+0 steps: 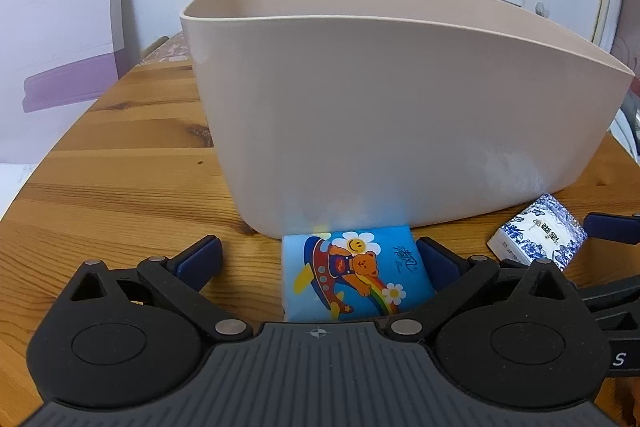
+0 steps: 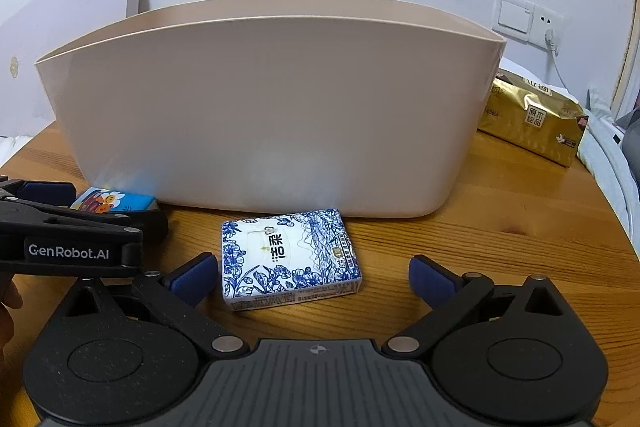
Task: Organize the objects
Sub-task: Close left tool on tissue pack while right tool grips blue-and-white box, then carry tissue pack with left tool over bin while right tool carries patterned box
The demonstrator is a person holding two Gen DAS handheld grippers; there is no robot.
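A blue tissue pack (image 1: 356,275) with a cartoon bear lies flat on the wooden table (image 1: 120,167), right against the front wall of a tall beige bin (image 1: 400,127). My left gripper (image 1: 319,257) is open around it, with the right pad close to the pack's right edge and the left pad well clear. A blue-and-white floral tissue pack (image 2: 288,259) lies in front of the bin (image 2: 272,115). My right gripper (image 2: 313,277) is open around this one, with the pack nearer the left pad. The bin's inside is hidden.
A gold tissue pack (image 2: 532,119) lies at the back right beside the bin. A wall socket (image 2: 548,23) with a plugged cable is behind it. The table's curved edge (image 2: 624,227) runs along the right. A white board (image 1: 60,27) leans at the far left.
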